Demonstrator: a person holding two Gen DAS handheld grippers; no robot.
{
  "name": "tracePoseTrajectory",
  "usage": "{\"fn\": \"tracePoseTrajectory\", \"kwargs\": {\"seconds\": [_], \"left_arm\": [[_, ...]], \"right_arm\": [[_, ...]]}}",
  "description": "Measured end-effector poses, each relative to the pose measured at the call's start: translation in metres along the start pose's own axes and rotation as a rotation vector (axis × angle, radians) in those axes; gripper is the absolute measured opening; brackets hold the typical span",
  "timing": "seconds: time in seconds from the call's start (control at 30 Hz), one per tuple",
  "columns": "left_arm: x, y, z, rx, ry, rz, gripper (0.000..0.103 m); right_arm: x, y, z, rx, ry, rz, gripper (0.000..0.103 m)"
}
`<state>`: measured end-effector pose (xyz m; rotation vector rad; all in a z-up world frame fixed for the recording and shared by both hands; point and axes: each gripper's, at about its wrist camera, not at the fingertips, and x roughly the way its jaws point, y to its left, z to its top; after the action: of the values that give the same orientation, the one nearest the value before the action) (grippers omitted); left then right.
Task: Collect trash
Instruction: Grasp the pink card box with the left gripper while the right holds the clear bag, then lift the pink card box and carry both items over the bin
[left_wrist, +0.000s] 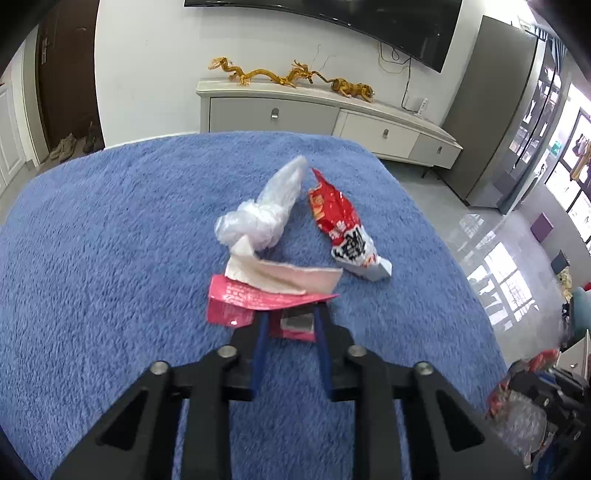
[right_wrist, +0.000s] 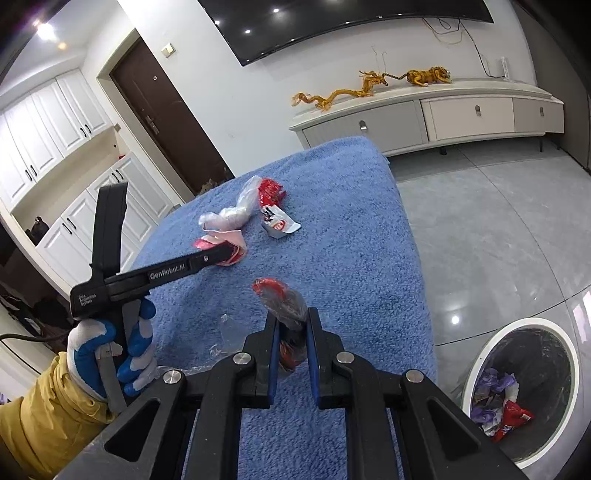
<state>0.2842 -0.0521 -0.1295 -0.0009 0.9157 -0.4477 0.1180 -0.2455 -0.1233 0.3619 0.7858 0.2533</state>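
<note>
On the blue fuzzy cover lie a pink wrapper with a pale tissue strip on it, a clear crumpled plastic bag and a red snack packet. My left gripper has its jaws around the pink wrapper's near edge, partly closed; it also shows in the right wrist view. My right gripper is shut on a dark plastic wrapper with a red end, held above the cover. A small clear plastic scrap lies under it.
A round white bin with trash inside stands on the grey tiled floor at lower right. A white TV cabinet with golden dragon figures lines the far wall. White cupboards and a dark door are at left.
</note>
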Motion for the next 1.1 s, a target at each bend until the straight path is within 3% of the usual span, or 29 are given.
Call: {"fn": "tracePoseTrajectory", "kwargs": {"seconds": [0.17, 0.33, 0.37, 0.4, 0.47, 0.73, 0.97, 1.1], "left_arm": [[-0.030, -0.002, -0.016, 0.030, -0.027, -0.027, 0.012], [-0.054, 0.000, -0.022, 0.024, -0.036, -0.059, 0.014], [-0.056, 0.001, -0.022, 0.016, -0.034, -0.062, 0.021], [-0.058, 0.002, -0.021, 0.004, -0.032, -0.066, 0.047], [-0.063, 0.003, -0.018, -0.018, -0.068, -0.055, 0.082], [-0.036, -0.012, 0.003, 0.049, -0.086, 0.014, 0.083], [0.018, -0.010, 0.015, 0.055, -0.036, 0.078, 0.083], [0.031, -0.005, 0.019, 0.029, -0.002, 0.076, 0.082]], "right_arm": [[-0.015, 0.014, -0.002, -0.018, -0.021, 0.007, 0.013], [-0.030, 0.021, -0.007, -0.023, -0.041, 0.013, 0.013], [-0.031, 0.021, -0.007, -0.022, -0.044, 0.014, 0.013], [-0.032, 0.021, -0.008, -0.019, -0.045, 0.015, 0.013], [-0.033, 0.019, -0.009, -0.012, -0.045, 0.016, 0.013], [-0.023, -0.003, -0.009, 0.033, -0.034, 0.011, 0.013], [-0.011, -0.022, -0.010, 0.070, -0.012, 0.002, 0.013], [-0.008, -0.023, -0.009, 0.070, -0.004, 0.003, 0.013]]}}
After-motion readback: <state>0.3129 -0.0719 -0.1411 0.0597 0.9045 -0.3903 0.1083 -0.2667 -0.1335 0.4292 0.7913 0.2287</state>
